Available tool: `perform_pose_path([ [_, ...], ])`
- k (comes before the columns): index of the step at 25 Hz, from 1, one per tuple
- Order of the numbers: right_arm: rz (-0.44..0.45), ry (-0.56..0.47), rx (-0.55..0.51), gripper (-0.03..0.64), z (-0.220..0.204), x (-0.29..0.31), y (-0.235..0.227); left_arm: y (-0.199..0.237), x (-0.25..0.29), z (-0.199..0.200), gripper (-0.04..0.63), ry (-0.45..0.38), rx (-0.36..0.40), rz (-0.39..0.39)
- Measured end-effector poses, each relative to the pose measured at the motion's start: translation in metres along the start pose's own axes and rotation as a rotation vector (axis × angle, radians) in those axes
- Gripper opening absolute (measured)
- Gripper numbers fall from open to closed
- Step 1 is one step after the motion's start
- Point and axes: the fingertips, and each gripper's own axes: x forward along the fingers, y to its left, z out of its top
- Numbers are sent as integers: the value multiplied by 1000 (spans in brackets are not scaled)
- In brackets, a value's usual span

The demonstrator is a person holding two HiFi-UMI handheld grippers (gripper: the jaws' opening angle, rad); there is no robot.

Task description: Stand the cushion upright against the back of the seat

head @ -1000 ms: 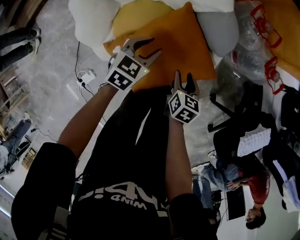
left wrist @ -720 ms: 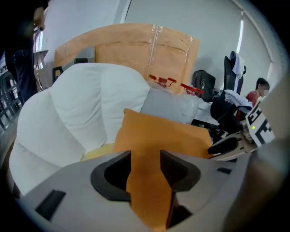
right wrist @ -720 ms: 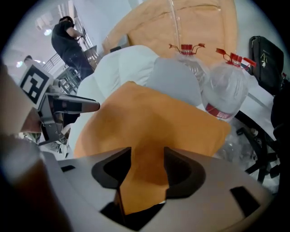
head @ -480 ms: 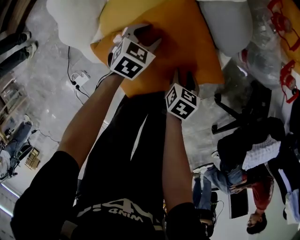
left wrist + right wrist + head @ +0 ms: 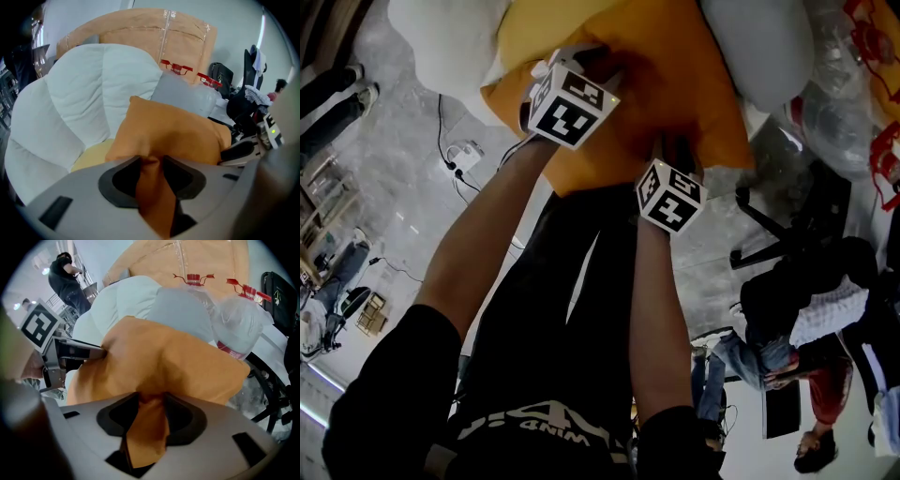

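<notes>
The left hand-held gripper (image 5: 151, 161) and the right hand-held gripper (image 5: 151, 401) each pinch a fold of the orange cushion (image 5: 698, 94) at its near edge. Both pairs of jaws have just been closing on that fabric. In the head view the marker cubes (image 5: 572, 108) hide the 2 pairs of jaw tips, and the frame cuts off the cushion's far edge. The cushion lies on the white seat (image 5: 79, 93), apparently tilted over a largely hidden yellow cushion (image 5: 91, 157).
</notes>
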Motion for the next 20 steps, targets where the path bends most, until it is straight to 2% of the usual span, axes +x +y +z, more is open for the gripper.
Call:
perform_pose_path([
  [3,11,3,-3,139,1,2,1,1,1,-1,96,15,-45,-16],
  [5,31,-2,-28,68,2,2,6,1,-2,-2,47,3,-75,-28],
  [7,50,-8,-45,34,2,0,11,0,-6,-2,20,-13,-104,-42],
  [14,88,-44,-28,31,7,-11,15,0,-20,3,14,-61,-153,-54],
  [20,130,-87,-8,29,2,-39,20,-15,-56,4,11,-94,-200,-103],
])
